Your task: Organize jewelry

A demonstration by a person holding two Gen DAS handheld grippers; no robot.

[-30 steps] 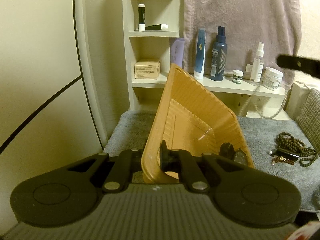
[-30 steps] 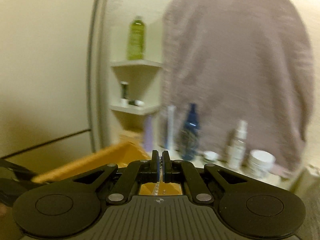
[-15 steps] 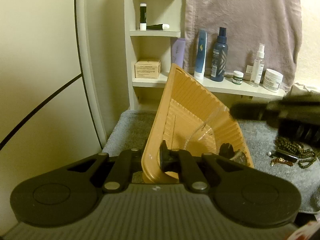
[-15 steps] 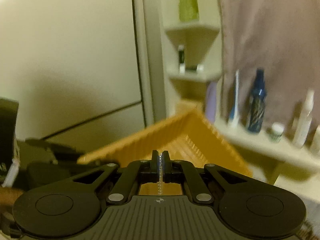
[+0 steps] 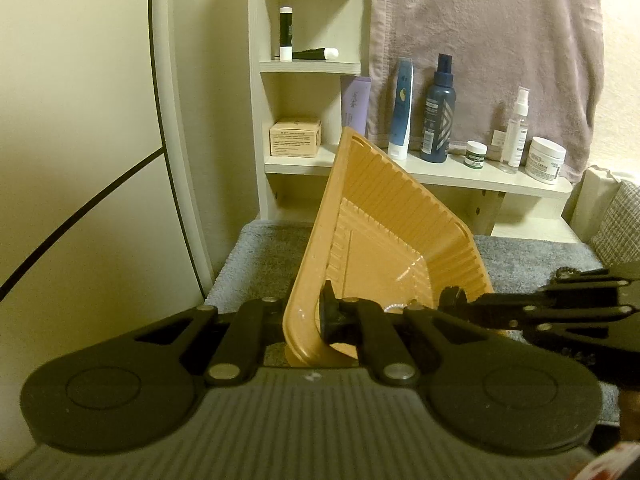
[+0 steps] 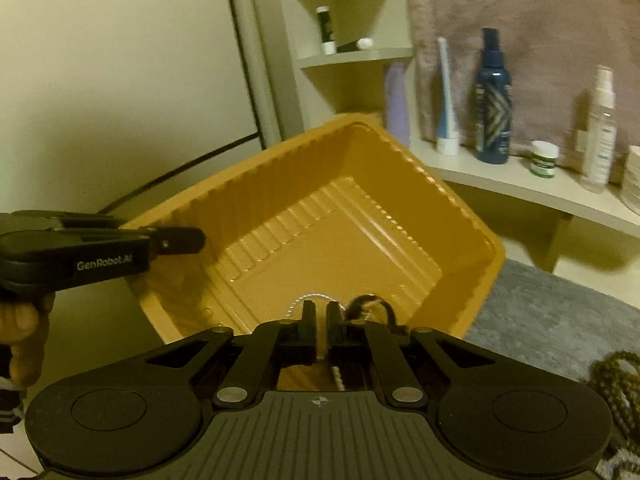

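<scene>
Left wrist view, left to right: cream wall panel with a dark curved line at far left, then a white corner shelf unit (image 5: pixel 312 68) at upper centre holding two black tubes and a small tan box (image 5: pixel 295 142). Centre frame – the left gripper (image 5: pixel 304 316), jaws clamped on the near rim of an orange plastic tray (image 5: pixel 384 216), tray tilted steeply so its ribbed inside faces right. A thin silver chain (image 5: pixel 394 307) shows low in the tray, just past the inner finger. Behind it, a low shelf with toiletries: lilac tube, blue-and-white tube, dark blue spray bottle (image 5: pixel 438 110), small green-label jar, clear spray bottle, white cream jar. A mauve towel (image 5: pixel 480 40) hangs above them. Grey mat (image 5: pixel 260 256) under the tray. Lower right – the right gripper (image 5: pixel 452 298) comes in from the right edge, tips over the tray's low corner.

Right wrist view, left to right: left gripper at mid left, pinching the tray (image 6: pixel 340 216) rim, fingers of a hand (image 6: pixel 24 328) below it at the frame edge. Bottom centre, the right gripper (image 6: pixel 320 320) – jaws opening, a narrow gap between them, a pale beaded chain (image 6: pixel 320 354) running through the gap and curving onto the tray floor. A dark cord loop (image 6: pixel 372 306) sits just right of the fingertips, blurred. Lower right: dark bead strands (image 6: pixel 616 376) on the grey mat.
</scene>
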